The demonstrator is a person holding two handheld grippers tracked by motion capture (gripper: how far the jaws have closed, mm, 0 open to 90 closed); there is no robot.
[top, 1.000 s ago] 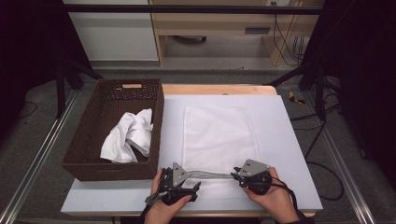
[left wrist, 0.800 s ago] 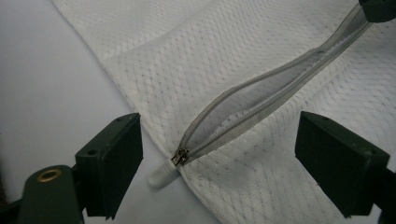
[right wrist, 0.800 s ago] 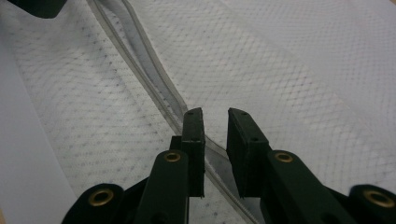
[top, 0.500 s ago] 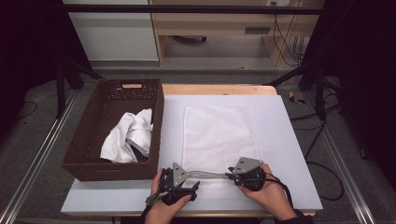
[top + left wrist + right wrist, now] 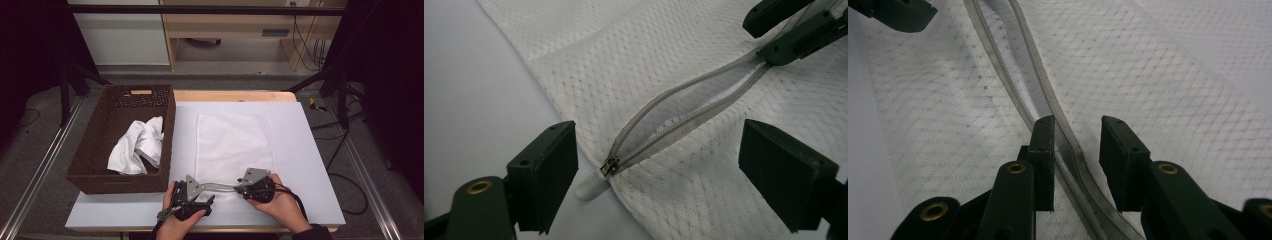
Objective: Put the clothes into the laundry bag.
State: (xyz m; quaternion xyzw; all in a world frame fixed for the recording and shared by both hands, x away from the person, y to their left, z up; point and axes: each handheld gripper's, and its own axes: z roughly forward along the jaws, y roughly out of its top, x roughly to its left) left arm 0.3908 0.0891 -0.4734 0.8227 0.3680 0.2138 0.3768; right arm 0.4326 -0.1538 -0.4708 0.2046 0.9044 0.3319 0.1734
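Observation:
A white mesh bag (image 5: 232, 145) lies flat on the table, its grey zipper (image 5: 684, 107) along the near edge and partly parted. The brass slider (image 5: 610, 165) with a white pull tab (image 5: 591, 186) sits at the zipper's end. My left gripper (image 5: 664, 145) is open wide, one jaw on each side of the slider; in the high view the left gripper (image 5: 207, 199) is at the bag's near left corner. My right gripper (image 5: 1078, 125) is open with a narrow gap, straddling the zipper tape (image 5: 1063, 140) farther along. The right gripper (image 5: 241, 190) faces the left one.
A dark wicker basket (image 5: 100, 150) with a crumpled white cloth (image 5: 137, 147) in it stands left of the bag. The grey table top (image 5: 310, 165) has bare room right of the bag. Dark stands and cables are on the floor beyond.
My right gripper has slid a little to the left along the zipper, toward the left gripper. The left gripper has stayed in place.

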